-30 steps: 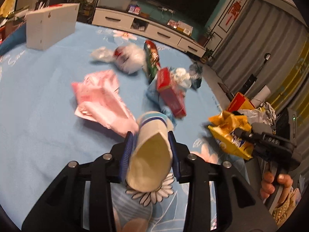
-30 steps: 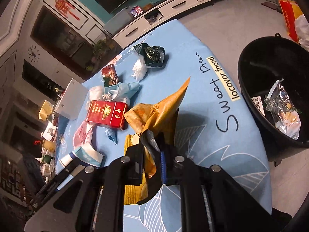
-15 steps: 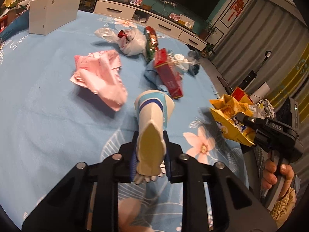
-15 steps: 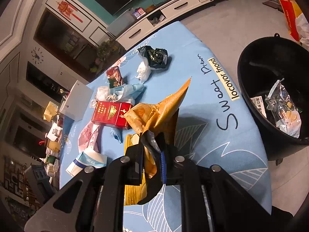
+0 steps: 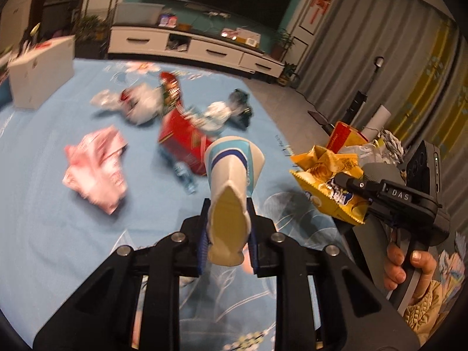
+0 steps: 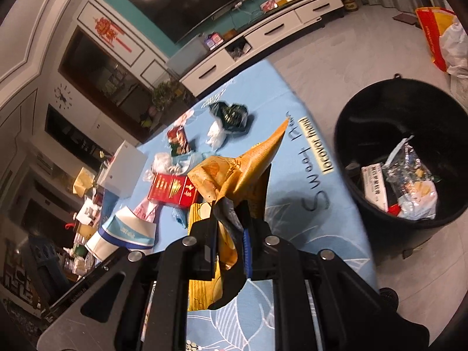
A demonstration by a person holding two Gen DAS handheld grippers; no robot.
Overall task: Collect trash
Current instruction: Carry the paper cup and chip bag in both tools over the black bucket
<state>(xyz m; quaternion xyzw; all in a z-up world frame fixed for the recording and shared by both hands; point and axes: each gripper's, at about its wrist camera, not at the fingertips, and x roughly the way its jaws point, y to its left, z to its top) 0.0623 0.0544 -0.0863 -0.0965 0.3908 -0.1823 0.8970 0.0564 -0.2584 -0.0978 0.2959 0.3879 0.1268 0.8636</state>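
My left gripper (image 5: 228, 216) is shut on a squashed white and blue paper cup (image 5: 231, 184) and holds it above the blue tablecloth (image 5: 58, 228). The cup also shows in the right wrist view (image 6: 122, 234). My right gripper (image 6: 229, 228) is shut on a crumpled yellow snack bag (image 6: 237, 175), which also shows at the right of the left wrist view (image 5: 327, 181). A black trash bin (image 6: 403, 158) with wrappers inside stands on the floor right of the table.
On the cloth lie a red box (image 5: 184, 143), a pink wrapper (image 5: 96, 163), a white plastic bag (image 5: 137, 102), a dark green bag (image 6: 231, 114) and a white box (image 5: 41, 70). A TV cabinet (image 5: 190, 46) stands behind.
My left gripper has closed tighter on the cup, lifted it off the cloth and swung right toward the right gripper. The right gripper has risen a little with the snack bag.
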